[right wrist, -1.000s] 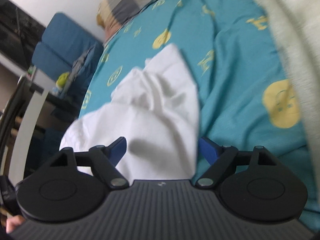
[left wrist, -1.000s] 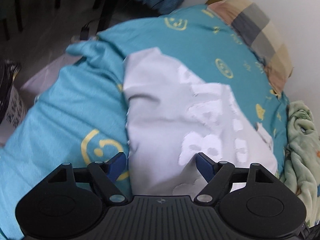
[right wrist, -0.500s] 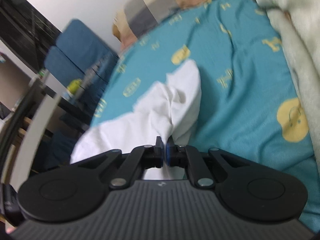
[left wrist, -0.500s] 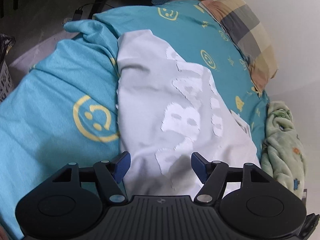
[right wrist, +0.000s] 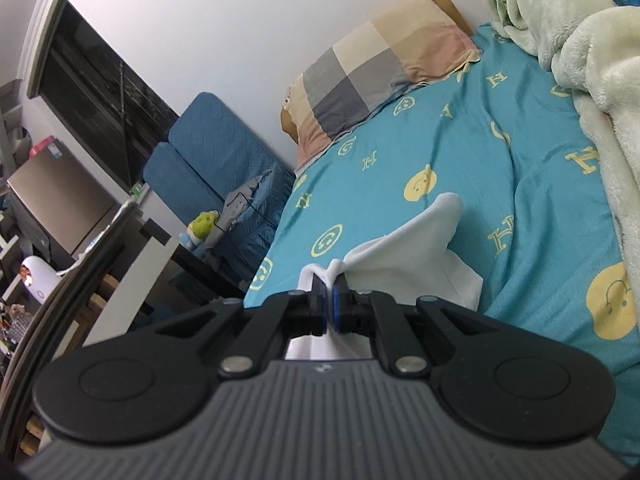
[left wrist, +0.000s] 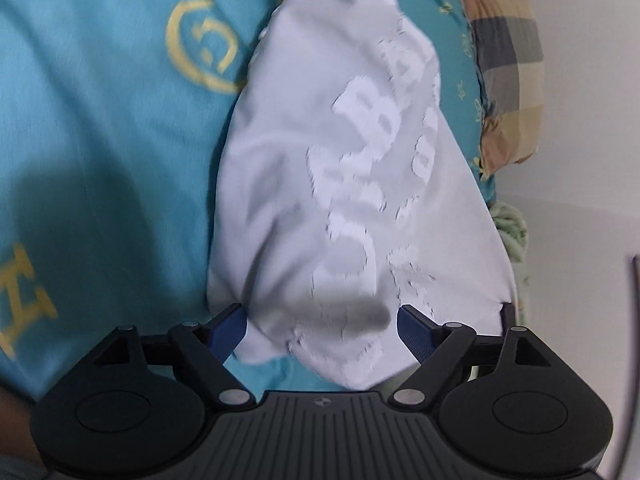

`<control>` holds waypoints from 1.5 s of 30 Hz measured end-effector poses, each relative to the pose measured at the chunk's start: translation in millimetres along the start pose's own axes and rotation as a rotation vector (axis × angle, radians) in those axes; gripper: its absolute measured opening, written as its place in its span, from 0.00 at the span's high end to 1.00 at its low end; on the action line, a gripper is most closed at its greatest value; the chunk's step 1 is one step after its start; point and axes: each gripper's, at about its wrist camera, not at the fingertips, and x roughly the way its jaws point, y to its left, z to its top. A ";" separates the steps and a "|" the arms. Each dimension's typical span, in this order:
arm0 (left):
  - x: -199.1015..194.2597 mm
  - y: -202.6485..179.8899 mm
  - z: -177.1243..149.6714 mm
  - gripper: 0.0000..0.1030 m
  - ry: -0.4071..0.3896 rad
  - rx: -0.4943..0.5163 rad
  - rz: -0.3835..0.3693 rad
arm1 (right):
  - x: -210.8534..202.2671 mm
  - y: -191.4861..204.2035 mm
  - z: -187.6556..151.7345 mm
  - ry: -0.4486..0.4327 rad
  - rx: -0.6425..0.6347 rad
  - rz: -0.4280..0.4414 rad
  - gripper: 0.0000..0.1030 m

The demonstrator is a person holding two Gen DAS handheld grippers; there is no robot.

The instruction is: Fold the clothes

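Pinching a bunched edge of the white shirt (right wrist: pixel 404 256) on the teal bed (right wrist: pixel 540 208), right gripper (right wrist: pixel 328 312) is clamped tight; left gripper (left wrist: pixel 320 330) hovers spread wide over the hem, probably needs to bite down next

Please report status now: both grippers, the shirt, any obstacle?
Right gripper shut on white shirt. Left gripper open over shirt hem. No obstacle seen.

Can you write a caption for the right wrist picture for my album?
Right gripper pinching a white shirt above the smiley-face teal bedsheet.
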 end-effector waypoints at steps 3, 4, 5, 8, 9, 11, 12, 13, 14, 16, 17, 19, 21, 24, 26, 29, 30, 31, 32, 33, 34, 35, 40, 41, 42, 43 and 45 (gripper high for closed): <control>5.0 10.2 -9.4 0.18 0.024 -0.118 -0.094 | -6.4 3.5 2.4 -0.035 0.004 0.023 0.94; 7.4 12.7 -10.9 0.18 0.025 -0.137 -0.113 | -8.7 5.1 3.2 -0.049 0.003 0.030 0.94; 10.4 13.1 -14.2 0.18 0.031 -0.149 -0.131 | -11.2 6.7 3.6 -0.063 0.001 0.036 0.94; 22.2 15.0 -24.9 0.18 0.059 -0.181 -0.159 | -17.7 10.3 5.8 -0.100 -0.004 0.056 0.94; 26.8 15.7 -29.0 0.18 0.069 -0.190 -0.161 | -19.7 10.8 7.0 -0.111 -0.005 0.061 0.94; 37.3 17.3 -36.6 0.18 0.084 -0.208 -0.159 | -23.2 11.4 9.0 -0.133 -0.005 0.064 0.94; 42.8 18.2 -39.6 0.18 0.092 -0.216 -0.162 | -24.9 11.5 10.0 -0.143 -0.006 0.065 0.94; 47.6 18.9 -42.7 0.18 0.097 -0.223 -0.170 | -26.6 11.3 11.0 -0.153 -0.004 0.066 0.94; 51.9 18.8 -45.7 0.18 0.100 -0.229 -0.177 | -28.4 10.5 12.0 -0.162 -0.001 0.069 0.94; 59.9 18.3 -49.6 0.18 0.101 -0.237 -0.189 | -32.4 8.9 14.3 -0.179 0.008 0.075 0.94; 63.2 17.8 -50.1 0.18 0.097 -0.237 -0.195 | -34.5 8.3 15.6 -0.186 0.009 0.076 0.94; 67.3 16.1 -50.7 0.18 0.082 -0.241 -0.209 | -38.7 7.9 17.2 -0.202 0.008 0.076 0.94; 68.1 14.0 -50.6 0.21 0.055 -0.245 -0.231 | -42.9 7.9 18.7 -0.218 0.003 0.076 0.94; 65.6 9.9 -46.7 0.41 0.012 -0.229 -0.276 | -49.9 9.2 19.6 -0.245 -0.011 0.080 0.94; 59.2 5.5 -44.6 0.59 -0.030 -0.207 -0.288 | -53.8 9.5 20.6 -0.259 -0.019 0.081 0.94; 44.4 -0.3 -41.6 0.91 -0.117 -0.186 -0.303 | -57.1 7.0 22.1 -0.270 -0.023 0.074 0.94; 37.5 -4.5 -39.9 0.93 -0.140 -0.169 -0.307 | -57.6 5.9 22.3 -0.271 -0.022 0.070 0.94; 30.6 -8.8 -38.2 0.94 -0.163 -0.152 -0.311 | -57.9 4.5 22.4 -0.271 -0.022 0.066 0.94; 23.1 -13.4 -36.6 0.97 -0.188 -0.133 -0.317 | -57.8 2.9 22.8 -0.269 -0.021 0.061 0.94; 12.0 -20.6 -35.7 0.97 -0.221 -0.101 -0.329 | -57.6 1.9 23.0 -0.268 -0.020 0.056 0.94; 1.0 -27.7 -34.8 0.97 -0.255 -0.069 -0.342 | -57.4 1.2 23.1 -0.266 -0.020 0.053 0.94; -10.7 -35.3 -33.3 0.98 -0.287 -0.037 -0.354 | -57.3 0.7 23.5 -0.265 -0.021 0.054 0.94; -96.7 -81.7 -20.0 0.98 -0.422 0.190 -0.390 | -62.6 10.7 26.1 -0.272 -0.033 0.102 0.94; -118.7 -87.1 -22.3 0.98 -0.450 0.245 -0.395 | -64.6 16.2 27.2 -0.278 -0.037 0.124 0.94; -137.6 -94.3 -25.1 0.98 -0.475 0.296 -0.401 | -67.2 22.2 28.2 -0.284 -0.043 0.148 0.94; -150.5 -102.6 -30.1 0.98 -0.500 0.346 -0.415 | -71.6 29.6 29.1 -0.294 -0.053 0.172 0.94; -182.0 -122.4 -42.8 1.00 -0.562 0.440 -0.446 | -85.5 47.9 30.4 -0.318 -0.085 0.220 0.94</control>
